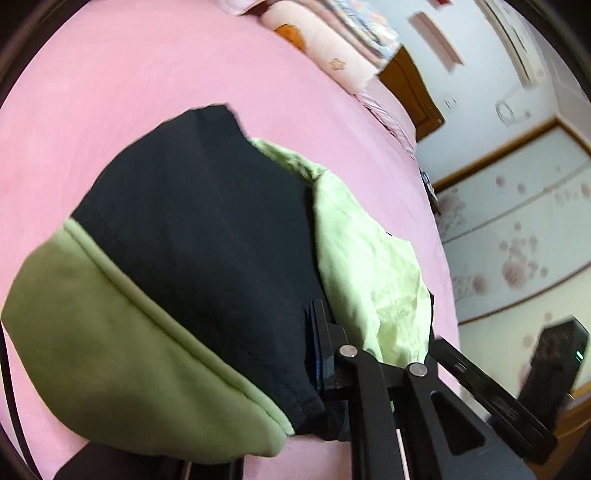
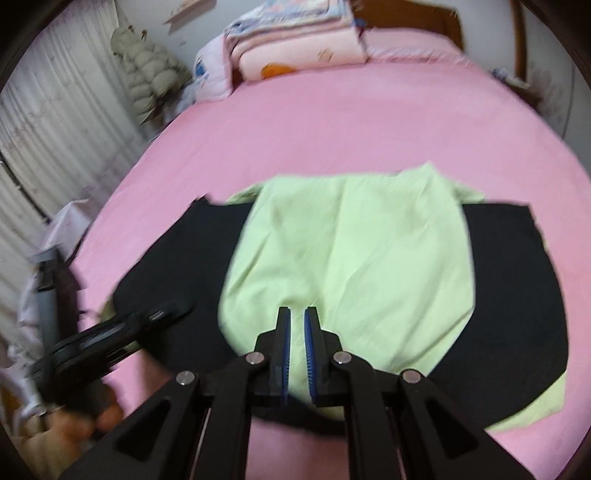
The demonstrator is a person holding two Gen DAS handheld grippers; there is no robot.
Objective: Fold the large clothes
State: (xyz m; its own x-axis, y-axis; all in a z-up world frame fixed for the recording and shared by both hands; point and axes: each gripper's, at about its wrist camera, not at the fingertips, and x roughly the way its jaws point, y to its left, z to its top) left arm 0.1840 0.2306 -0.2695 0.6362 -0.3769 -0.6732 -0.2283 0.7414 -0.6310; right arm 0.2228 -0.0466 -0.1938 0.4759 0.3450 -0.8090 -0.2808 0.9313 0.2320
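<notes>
A large black and light green garment (image 2: 351, 266) lies partly folded on the pink bed (image 2: 295, 129). Its pale green lining faces up in the middle, with black cloth on both sides. In the left wrist view the black cloth (image 1: 207, 229) with a green hem (image 1: 122, 332) fills the middle. My left gripper (image 1: 373, 332) is shut on a fold of the garment, one finger (image 1: 325, 347) showing beside the pale green cloth; it also shows in the right wrist view (image 2: 122, 332) at the garment's left edge. My right gripper (image 2: 297, 332) hovers over the near edge, jaws slightly apart, holding nothing.
Folded quilts and pillows (image 2: 295, 40) are stacked at the head of the bed by a wooden headboard (image 2: 417, 22). A puffy jacket (image 2: 147, 70) hangs by the curtain on the left. A flowered wardrobe (image 1: 517, 240) and a dark box (image 1: 554, 362) stand beside the bed.
</notes>
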